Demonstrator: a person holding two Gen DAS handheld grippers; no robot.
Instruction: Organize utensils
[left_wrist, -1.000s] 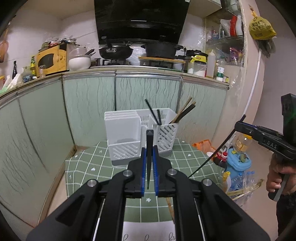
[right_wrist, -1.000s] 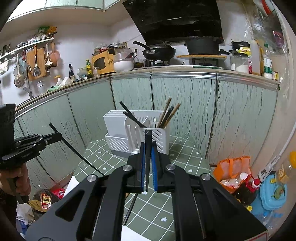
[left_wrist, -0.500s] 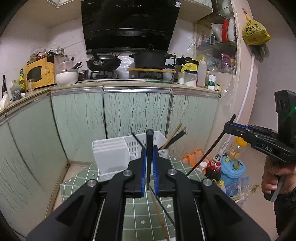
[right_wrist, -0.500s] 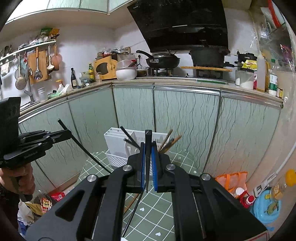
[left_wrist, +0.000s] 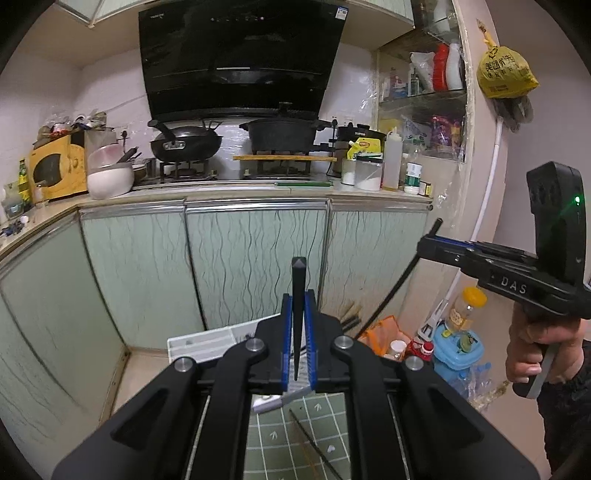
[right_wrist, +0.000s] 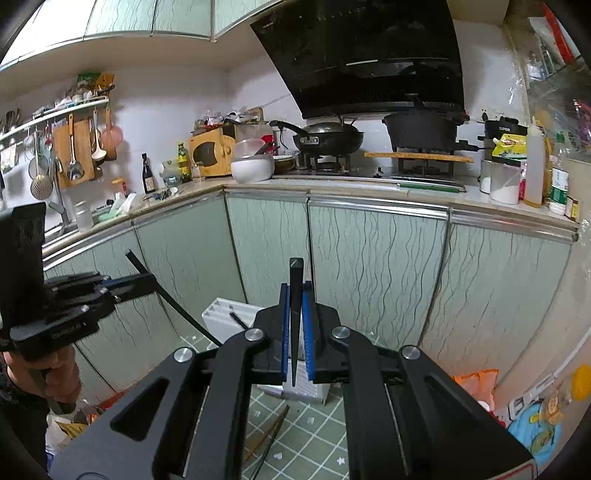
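My left gripper (left_wrist: 298, 295) is shut on a black chopstick (left_wrist: 297, 314) that stands upright between its blue pads. My right gripper (right_wrist: 295, 288) is shut on another black chopstick (right_wrist: 295, 317). Each gripper shows in the other's view: the right one (left_wrist: 428, 247) holds its chopstick (left_wrist: 391, 295) slanting down, the left one (right_wrist: 144, 280) likewise (right_wrist: 177, 306). The white utensil holder (left_wrist: 207, 343) sits low, mostly hidden behind the grippers, and also shows in the right wrist view (right_wrist: 229, 314). Both grippers are held high above it. More chopsticks (right_wrist: 273, 432) lie on the green checked tablecloth (right_wrist: 317, 424).
Green kitchen cabinets (left_wrist: 251, 258) stand behind the table, with a stove, wok (left_wrist: 184, 144) and pots on the counter. Bags, bottles and a blue container (left_wrist: 458, 350) sit on the floor at the right. Wooden chopsticks (left_wrist: 347, 314) stand in the holder.
Both grippers have risen and tilted up, still shut on their chopsticks. The holder and table have dropped low in both views.
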